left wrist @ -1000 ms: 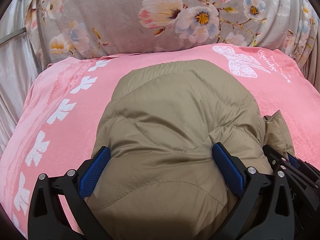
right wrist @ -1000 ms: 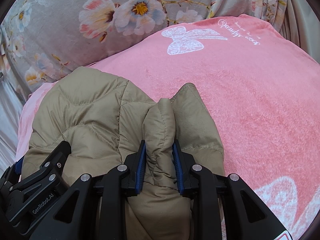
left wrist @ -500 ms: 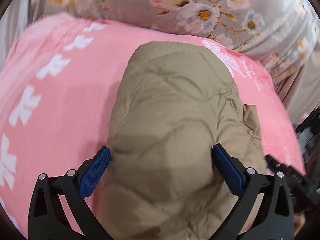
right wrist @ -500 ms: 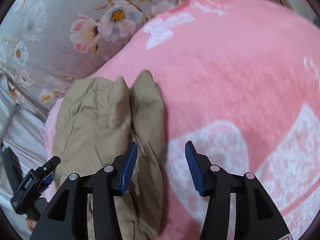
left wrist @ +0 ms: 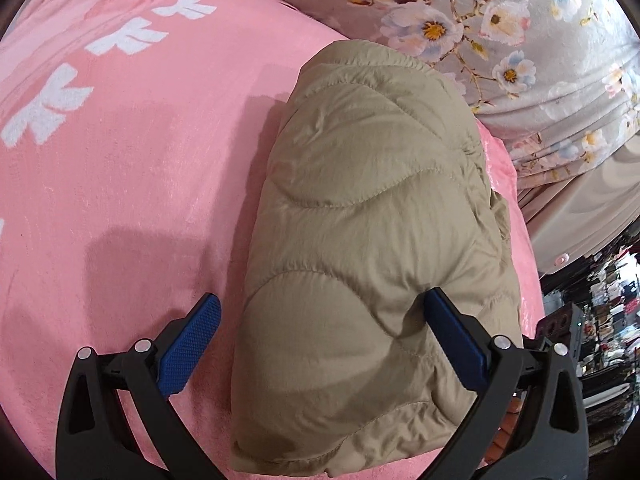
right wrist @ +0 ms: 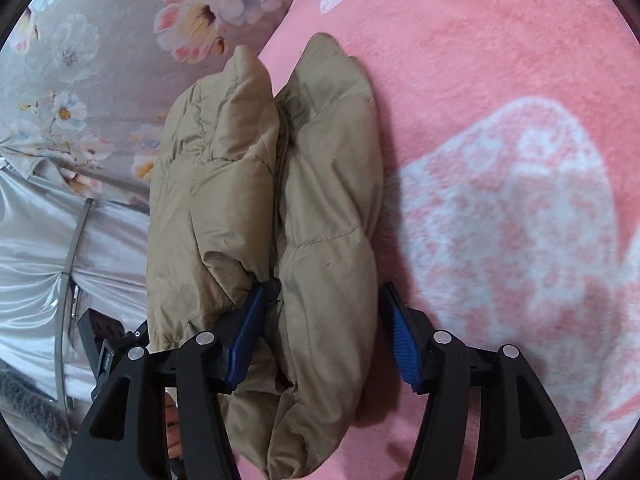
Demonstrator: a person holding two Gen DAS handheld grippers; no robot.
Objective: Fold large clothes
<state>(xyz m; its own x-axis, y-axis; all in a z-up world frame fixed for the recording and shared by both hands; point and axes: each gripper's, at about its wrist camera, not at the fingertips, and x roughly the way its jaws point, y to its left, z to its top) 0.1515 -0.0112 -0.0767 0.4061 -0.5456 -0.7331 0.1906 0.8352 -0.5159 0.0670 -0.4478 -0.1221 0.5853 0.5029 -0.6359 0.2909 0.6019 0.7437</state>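
Pink plush blanket with white flower prints (left wrist: 120,184) covers the bed in front of me, and behind it lies a grey bedding with a printed floral pattern (left wrist: 520,40). On the blanket, near its edge on the side of the grey bedding, rests the beige quilted puffer jacket (left wrist: 372,240), already folded into a thick bundle. My left gripper (left wrist: 320,332) stands wide around the near end of the bundle; its right blue pad touches the fabric, the left pad is apart from it, so I judge it does not squeeze. My right gripper (right wrist: 324,332) is opening, with one padded fold of the jacket between the jaws; the left pad sits in the crease between two folds and the right pad looks just clear of the cloth. I think the jacket is light, soft and springy, with a smooth shell which can slip, so the folds may puff open when released. I would take hold at a stitched seam or a layered edge, where the filling is thinner, and not on the round middle. In the left wrist view I see the smooth quilted top of the bundle and a cluttered dark room at the right. Only the right wrist view shows the two separate folds side by side, with a pale satin fabric (right wrist: 36,240) beyond them.
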